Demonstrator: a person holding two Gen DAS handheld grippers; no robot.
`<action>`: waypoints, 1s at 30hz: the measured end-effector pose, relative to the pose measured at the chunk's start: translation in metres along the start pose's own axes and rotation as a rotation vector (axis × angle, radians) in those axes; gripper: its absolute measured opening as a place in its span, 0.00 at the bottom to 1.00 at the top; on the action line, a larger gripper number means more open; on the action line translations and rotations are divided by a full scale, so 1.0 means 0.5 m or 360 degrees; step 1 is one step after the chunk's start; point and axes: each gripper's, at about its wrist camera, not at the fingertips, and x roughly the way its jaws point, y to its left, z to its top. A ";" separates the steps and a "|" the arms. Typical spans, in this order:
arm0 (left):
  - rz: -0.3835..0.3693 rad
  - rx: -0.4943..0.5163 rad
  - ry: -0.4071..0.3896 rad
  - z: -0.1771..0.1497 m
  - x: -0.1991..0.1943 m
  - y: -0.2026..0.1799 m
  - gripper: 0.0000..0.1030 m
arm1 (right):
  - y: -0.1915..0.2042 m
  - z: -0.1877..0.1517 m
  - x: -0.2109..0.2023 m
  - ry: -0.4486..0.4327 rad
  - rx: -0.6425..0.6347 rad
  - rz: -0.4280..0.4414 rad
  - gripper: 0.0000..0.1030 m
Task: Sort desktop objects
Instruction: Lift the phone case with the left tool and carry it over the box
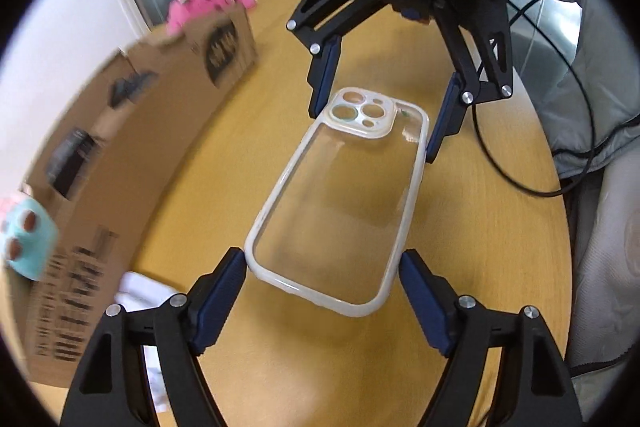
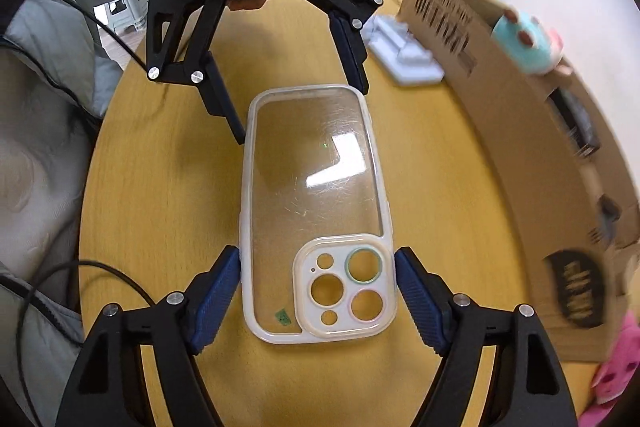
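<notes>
A clear phone case (image 1: pixel 340 203) with a white rim is held above the round wooden table (image 1: pixel 224 187) between both grippers. My left gripper (image 1: pixel 322 267) is shut on its plain end. My right gripper (image 2: pixel 318 265) is shut on its camera-cutout end (image 2: pixel 344 285). In the left wrist view the right gripper (image 1: pixel 372 119) faces me at the far end of the case. In the right wrist view the left gripper (image 2: pixel 296 103) faces me likewise.
A long cardboard box (image 2: pixel 520 131) runs along one side of the table, with a teal plush (image 2: pixel 524 43) and a pink plush (image 1: pixel 204 7) in it. A white plastic tray (image 2: pixel 404 55) lies beside the box. A black cable (image 1: pixel 520 147) and a grey jacket (image 2: pixel 48 131) are on the other side.
</notes>
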 end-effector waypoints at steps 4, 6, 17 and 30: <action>0.0205 0.0054 -0.0088 0.026 -0.081 0.027 0.76 | -0.032 0.060 -0.054 -0.0015 -0.0110 -0.0124 0.80; 0.0297 0.0073 -0.0116 0.042 -0.121 0.057 0.76 | -0.054 0.101 -0.085 -0.0020 -0.0177 -0.0188 0.80; 0.0595 0.0085 -0.0127 0.068 -0.274 0.224 0.76 | -0.209 0.289 -0.167 -0.0084 -0.0404 -0.0352 0.80; 0.0374 -0.0144 0.0198 -0.028 -0.118 0.405 0.76 | -0.411 0.370 0.084 0.0012 -0.0317 -0.0084 0.80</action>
